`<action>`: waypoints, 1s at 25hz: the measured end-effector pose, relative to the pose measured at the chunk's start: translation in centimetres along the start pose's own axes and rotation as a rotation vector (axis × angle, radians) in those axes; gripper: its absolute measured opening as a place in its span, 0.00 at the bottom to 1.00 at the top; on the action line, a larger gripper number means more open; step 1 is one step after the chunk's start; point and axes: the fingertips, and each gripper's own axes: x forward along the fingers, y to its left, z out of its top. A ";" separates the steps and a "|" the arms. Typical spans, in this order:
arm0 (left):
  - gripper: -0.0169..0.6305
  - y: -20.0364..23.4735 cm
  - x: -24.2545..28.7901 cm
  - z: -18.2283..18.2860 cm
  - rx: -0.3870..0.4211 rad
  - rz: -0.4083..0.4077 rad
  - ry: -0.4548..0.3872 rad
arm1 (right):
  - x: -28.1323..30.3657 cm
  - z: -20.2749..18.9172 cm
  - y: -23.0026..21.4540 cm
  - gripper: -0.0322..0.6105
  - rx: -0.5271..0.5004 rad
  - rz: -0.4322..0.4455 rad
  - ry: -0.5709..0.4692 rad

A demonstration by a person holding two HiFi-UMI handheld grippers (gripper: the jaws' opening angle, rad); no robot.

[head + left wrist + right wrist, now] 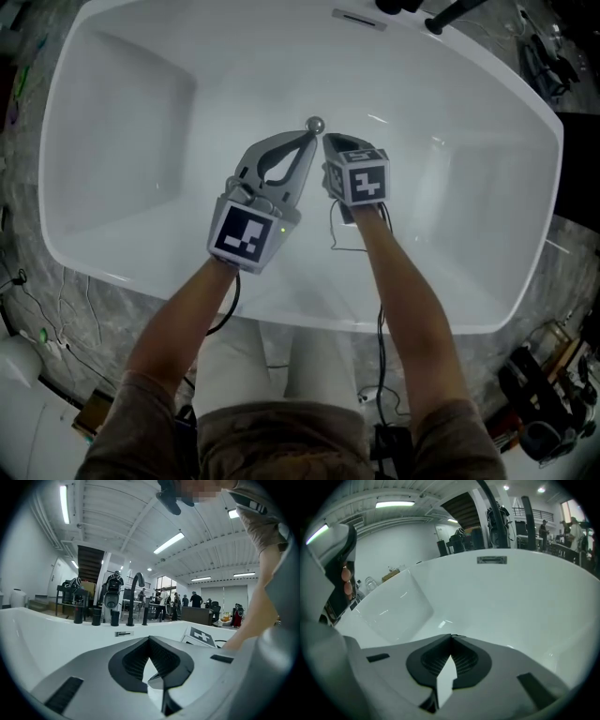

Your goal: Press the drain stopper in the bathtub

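A round chrome drain stopper (316, 124) sits on the floor of the white bathtub (141, 122), near its middle. My left gripper (308, 134) is shut with nothing in it, its tips touching or just short of the stopper's near edge. My right gripper (330, 142) is shut too, just right of the stopper and beside the left one. In the left gripper view the shut left gripper (149, 638) points at the tub's far rim; the stopper is hidden. In the right gripper view the shut right gripper (451, 636) faces the tub's inner wall (511, 597).
A slotted overflow plate (359, 19) sits on the far tub wall, also in the right gripper view as the overflow plate (491, 560). A black faucet (136, 597) and dark bottles stand on the far rim. Cables lie on the marbled floor around the tub. People stand far off.
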 end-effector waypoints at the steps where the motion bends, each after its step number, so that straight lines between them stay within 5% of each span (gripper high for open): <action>1: 0.03 -0.2 -0.5 1.0 0.001 0.002 -0.002 | -1.0 0.6 0.5 0.05 0.001 0.002 -0.004; 25: 0.03 -7.7 -9.4 20.2 -0.014 0.080 -0.047 | -26.2 13.2 10.1 0.05 -0.006 0.102 -0.246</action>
